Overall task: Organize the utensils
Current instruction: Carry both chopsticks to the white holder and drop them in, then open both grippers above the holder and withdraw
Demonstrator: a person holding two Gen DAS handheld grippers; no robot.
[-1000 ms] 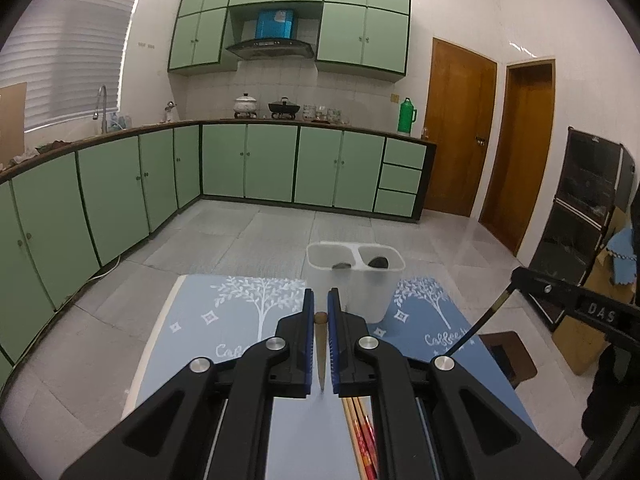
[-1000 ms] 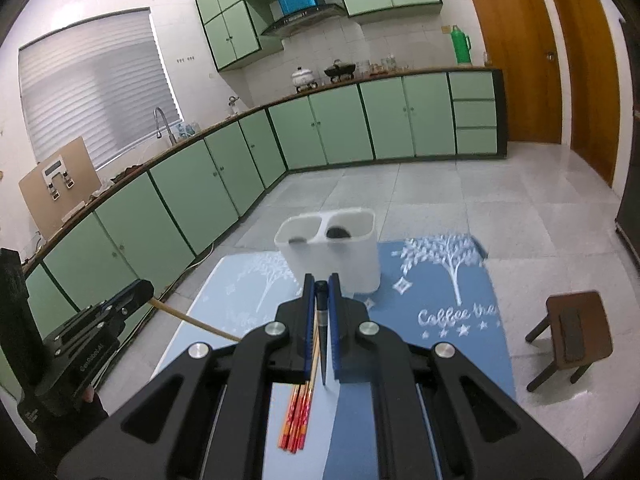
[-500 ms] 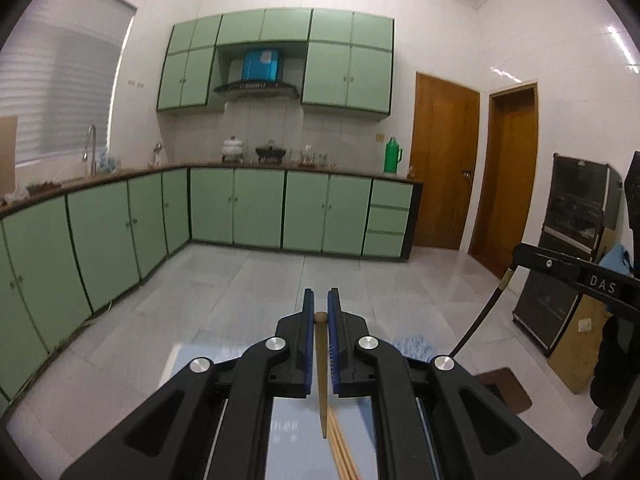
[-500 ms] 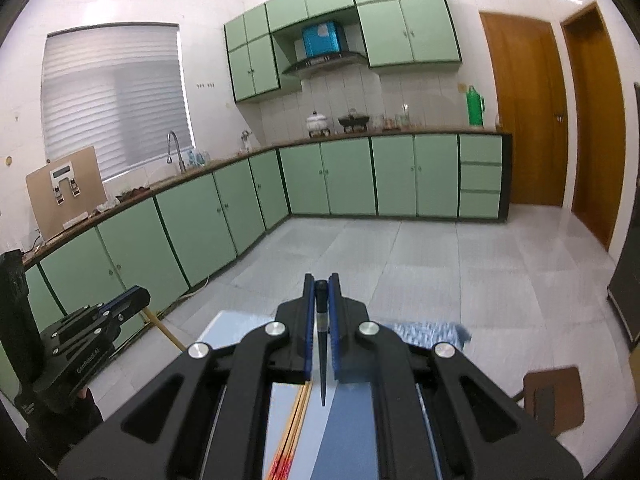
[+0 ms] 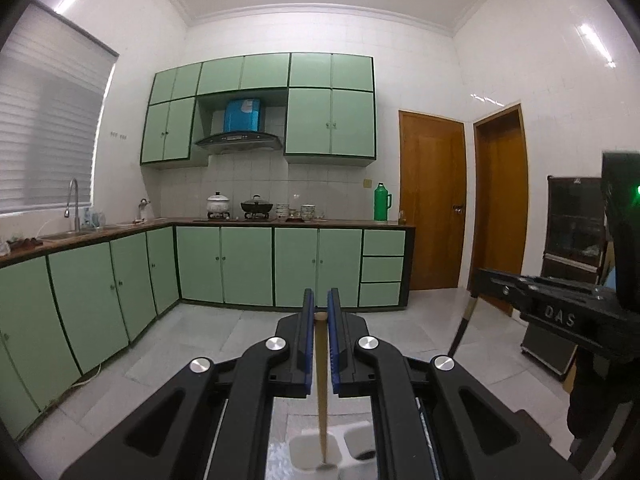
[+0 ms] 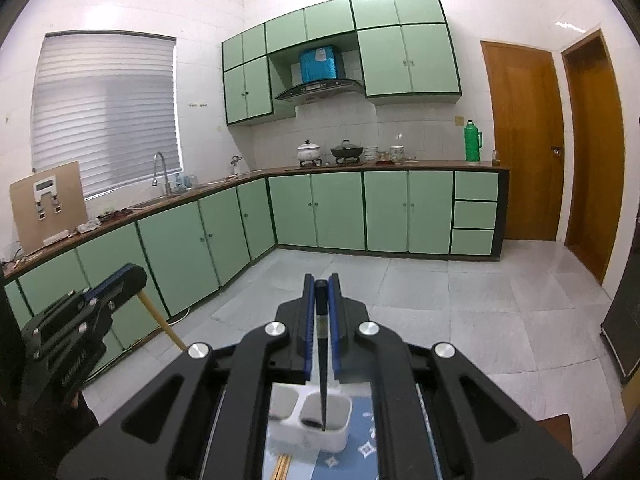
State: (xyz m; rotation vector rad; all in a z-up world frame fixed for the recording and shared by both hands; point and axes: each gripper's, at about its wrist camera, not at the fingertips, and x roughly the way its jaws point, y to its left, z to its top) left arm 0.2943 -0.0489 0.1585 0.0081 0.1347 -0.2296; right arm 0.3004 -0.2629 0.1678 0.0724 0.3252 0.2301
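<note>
**A:** What are you carrying?

**B:** One chopstick per hand. My left gripper point(image 5: 319, 322) is clamped on a pale wooden chopstick point(image 5: 321, 384); its top sits between the blue pads and the shaft hangs down below the fingers. My right gripper point(image 6: 321, 296) pinches a dark chopstick point(image 6: 321, 344) the same way, point down.

**A:** And the holder?

**B:** The white two-compartment holder point(image 6: 316, 420) is beneath and just ahead of both grippers. In the left view the pale tip appears over the left-hand well, close to the divider. In the right view the dark tip lines up with the right-hand well, where something dark already lies. I cannot tell whether either tip has passed the rim.

**A:** Anything else nearby?

**B:** More chopsticks point(image 6: 282, 466) lie on the blue patterned mat point(image 6: 362, 450), on my side of the holder, under the right gripper. Beyond are the floor and the green cabinets point(image 5: 248, 266).

**A:** What could go wrong?

**B:** I judge three risks. Each stick is held only at its top, so it can swing; a tip catching the divider or rim would skew it or nudge the light holder. Letting go too high could make a stick bounce out or tip the holder. And both grippers work over one small opening, so they could knock together.
</note>
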